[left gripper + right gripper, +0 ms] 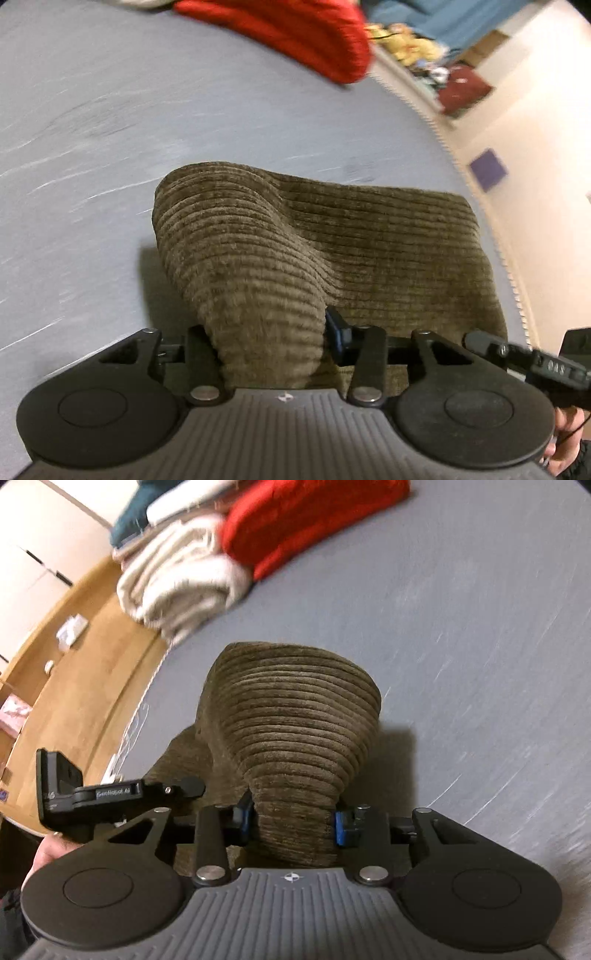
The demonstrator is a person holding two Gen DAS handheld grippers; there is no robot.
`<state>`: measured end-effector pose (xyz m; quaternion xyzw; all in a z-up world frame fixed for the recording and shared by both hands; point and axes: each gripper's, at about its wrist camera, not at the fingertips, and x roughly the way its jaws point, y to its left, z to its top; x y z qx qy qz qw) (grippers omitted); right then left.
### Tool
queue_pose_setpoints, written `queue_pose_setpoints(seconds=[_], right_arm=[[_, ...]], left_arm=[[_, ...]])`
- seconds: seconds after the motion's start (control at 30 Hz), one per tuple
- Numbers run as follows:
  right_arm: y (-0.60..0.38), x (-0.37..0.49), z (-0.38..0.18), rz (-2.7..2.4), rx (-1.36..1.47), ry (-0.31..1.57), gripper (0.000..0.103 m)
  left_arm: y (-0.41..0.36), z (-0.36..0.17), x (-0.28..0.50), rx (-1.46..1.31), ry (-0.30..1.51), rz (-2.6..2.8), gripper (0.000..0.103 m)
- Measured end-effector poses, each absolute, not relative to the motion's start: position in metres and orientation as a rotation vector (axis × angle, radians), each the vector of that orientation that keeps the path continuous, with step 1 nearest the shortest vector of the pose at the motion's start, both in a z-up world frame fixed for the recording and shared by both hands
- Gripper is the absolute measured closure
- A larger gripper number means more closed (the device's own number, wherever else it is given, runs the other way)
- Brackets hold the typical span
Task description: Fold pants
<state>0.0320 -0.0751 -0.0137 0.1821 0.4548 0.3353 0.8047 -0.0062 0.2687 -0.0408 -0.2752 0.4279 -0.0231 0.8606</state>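
While both grippers hold bunched fabric above a grey-blue bed sheet (184, 122), the brown corduroy pants (295, 240) hang between them in a ribbed, sagging fold. Seen from the left wrist, the left gripper (271, 343) has its jaws closed most of the way on a thick gather of the corduroy, the cloth filling the gap between the two black fingers and rising forward into a rounded hump. From that hump the pants spread to the right in a flatter sheet that reaches near the fringed edge of the bed. A shadow lies on the sheet just left of the raised cloth. The tip of the right gripper shows at the right edge of this view, close beside the pants.

Seen from the right wrist, the right gripper (293, 821) is likewise clamped on a narrow neck of the pants (295, 720), its blue-padded fingers (341, 827) pressing the fabric from both sides. Above the pinch the corduroy flares out into a wide, bell-like bulge. More of the pants droops to the left, behind the tip of the left gripper.

Farther back on the bed lie a red blanket (303, 524) and, touching it, a rolled cream blanket (177, 579). Wooden floor (74, 672) shows beyond the bed's edge. Both views are blurred with motion.
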Motion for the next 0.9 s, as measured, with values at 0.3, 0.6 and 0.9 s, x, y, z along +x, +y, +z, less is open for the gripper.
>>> queue_pose_setpoints(seconds=[0.3, 0.6, 0.9], right_arm=[[-0.184, 0.075, 0.033, 0.571, 0.285, 0.668, 0.06], [-0.214, 0.1, 0.007, 0.288, 0.169, 0.722, 0.05], [-0.164, 0.06, -0.041, 0.491, -0.379, 0.891, 0.049]], left_arm=[[0.166, 0.008, 0.051, -0.169, 0.631, 0.127, 0.022], [0.134, 0.001, 0.043, -0.141, 0.696, -0.107, 0.028], [0.095, -0.054, 0.022, 0.102, 1.03, -0.199, 0.046]])
